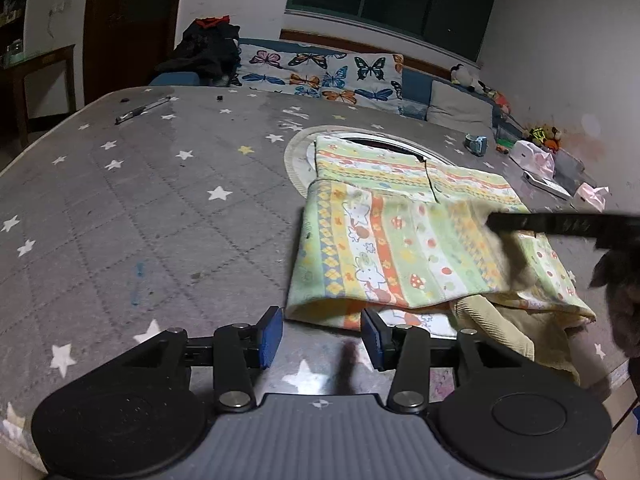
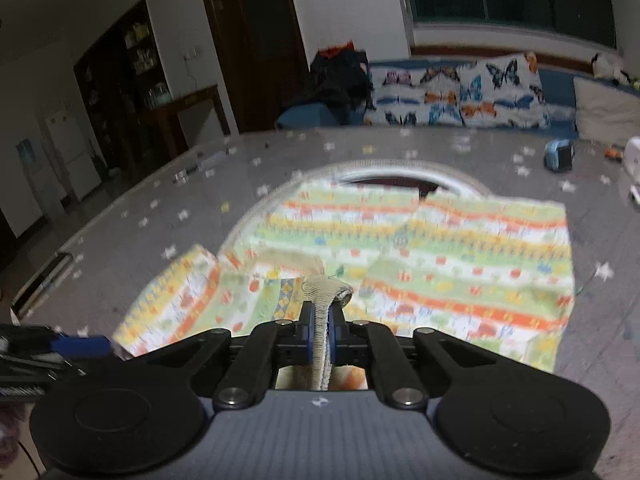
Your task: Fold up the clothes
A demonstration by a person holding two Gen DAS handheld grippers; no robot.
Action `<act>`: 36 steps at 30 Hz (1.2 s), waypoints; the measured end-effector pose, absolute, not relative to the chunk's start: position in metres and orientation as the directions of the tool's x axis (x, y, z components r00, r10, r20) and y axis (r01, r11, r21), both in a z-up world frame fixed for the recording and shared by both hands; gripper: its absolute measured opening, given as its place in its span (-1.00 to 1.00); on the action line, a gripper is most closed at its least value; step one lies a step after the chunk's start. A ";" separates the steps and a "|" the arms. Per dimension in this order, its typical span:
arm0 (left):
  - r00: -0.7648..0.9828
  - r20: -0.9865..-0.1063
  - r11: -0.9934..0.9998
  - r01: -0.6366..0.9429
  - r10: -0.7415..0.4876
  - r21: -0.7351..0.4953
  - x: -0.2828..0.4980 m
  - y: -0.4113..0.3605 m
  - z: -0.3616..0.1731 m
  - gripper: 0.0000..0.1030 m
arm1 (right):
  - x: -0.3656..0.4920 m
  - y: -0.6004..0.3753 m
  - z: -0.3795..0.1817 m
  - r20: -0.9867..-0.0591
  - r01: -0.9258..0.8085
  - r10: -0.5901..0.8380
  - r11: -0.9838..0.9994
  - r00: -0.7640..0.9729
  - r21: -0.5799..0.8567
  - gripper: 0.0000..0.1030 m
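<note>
Left wrist view shows one patterned garment (image 1: 404,240) folded on the star-print surface (image 1: 140,208), left tongs (image 1: 322,338) spread empty beside it. Only the right view shows right tongs (image 2: 321,334) pinching its ribbed cuff (image 2: 325,300).

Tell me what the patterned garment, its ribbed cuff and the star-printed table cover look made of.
Patterned garment: soft matte cotton-like knit; it drapes and folds limply, without shine.
Ribbed cuff, pinched in the right tool: stretchy rib knit, judging by its fine parallel ridges.
Star-printed table cover: quilted-looking fabric with a diamond stitch pattern; a faint sheen leaves a coated surface possible.
</note>
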State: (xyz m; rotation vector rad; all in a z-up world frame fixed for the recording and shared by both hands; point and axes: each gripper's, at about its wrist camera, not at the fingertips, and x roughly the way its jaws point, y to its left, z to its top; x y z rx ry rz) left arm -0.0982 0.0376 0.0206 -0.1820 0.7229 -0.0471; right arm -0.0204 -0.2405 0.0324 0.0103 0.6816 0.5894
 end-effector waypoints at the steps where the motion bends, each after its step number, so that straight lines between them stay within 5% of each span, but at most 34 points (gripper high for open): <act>1: 0.749 -0.653 0.984 -0.014 -0.109 -0.179 -0.097 0.036 0.020 -0.10 | -0.022 -0.241 0.039 -0.578 -0.513 0.519 0.837 0.630 0.192 -0.89; 14: 0.770 -0.636 0.998 0.005 -0.045 -0.065 -0.093 0.021 0.016 -0.11 | -0.039 -0.251 0.107 -0.453 -0.538 0.517 0.838 0.727 0.093 -0.90; 21: 0.780 -0.626 0.999 0.013 -0.032 -0.035 -0.096 0.020 0.019 -0.77 | -0.035 -0.270 0.074 -0.545 -0.454 0.442 0.883 0.712 0.122 -0.90; 29: 0.754 -0.654 0.997 0.029 -0.064 -0.065 -0.097 0.033 0.028 -0.75 | -0.025 -0.284 0.021 -0.661 -0.362 0.345 0.925 0.666 0.118 -0.88; 36: 0.786 -0.614 0.995 0.019 -0.076 -0.099 -0.075 0.044 0.058 -0.75 | -0.025 -0.283 0.028 -0.624 -0.378 0.367 0.918 0.690 0.121 -0.83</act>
